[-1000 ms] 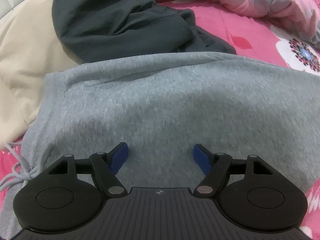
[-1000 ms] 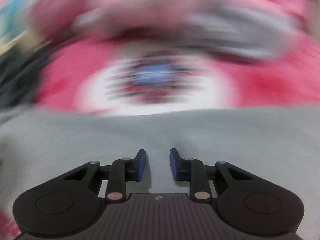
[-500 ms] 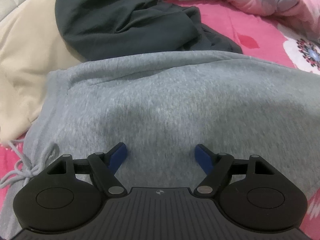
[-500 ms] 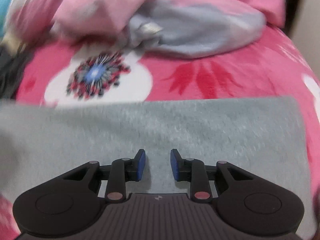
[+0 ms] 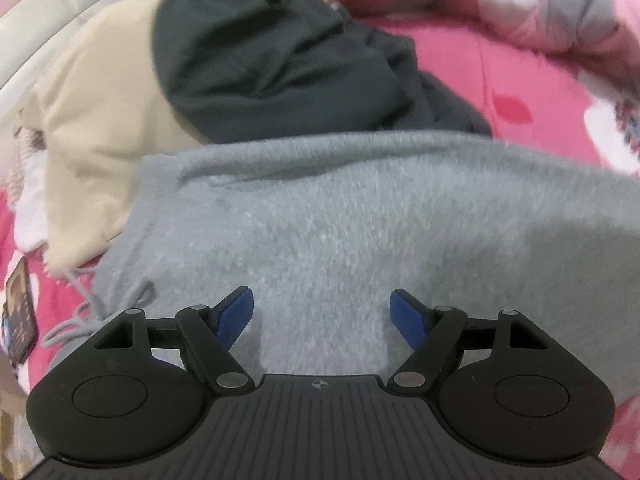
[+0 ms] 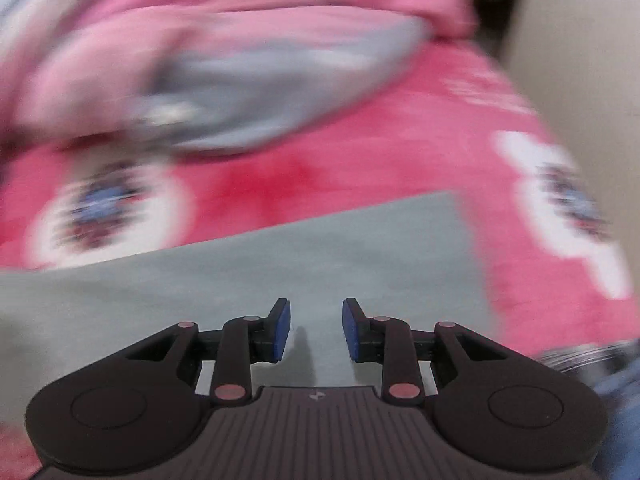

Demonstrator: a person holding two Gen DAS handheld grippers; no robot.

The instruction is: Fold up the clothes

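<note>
Pink floral bedding [image 5: 472, 92] fills the background of both views, with white flower prints on it. At the far left of the left wrist view lies a cream garment [image 5: 96, 128], and a small dark tag or card [image 5: 18, 316] sits at the left edge. Right of the cream piece, in the upper middle, a dark green-grey garment [image 5: 272, 64] is heaped, its lower edge meeting the grey sweat garment [image 5: 360, 224] that spreads across the middle of the frame. A grey drawstring [image 5: 76, 312] trails from its lower left corner. The left gripper [image 5: 322, 316] hangs over this grey cloth with its blue pads [image 5: 234, 314] spread wide, nothing between them. At the upper right lies a rumpled pink and grey quilt [image 5: 560, 8].

The right wrist view is blurred. The grey cloth's far end [image 6: 280, 272] crosses the lower half, its corner at middle right. The right gripper [image 6: 316, 330] has its pads [image 6: 282, 330] narrowly parted and not pinching anything, above the cloth.
</note>
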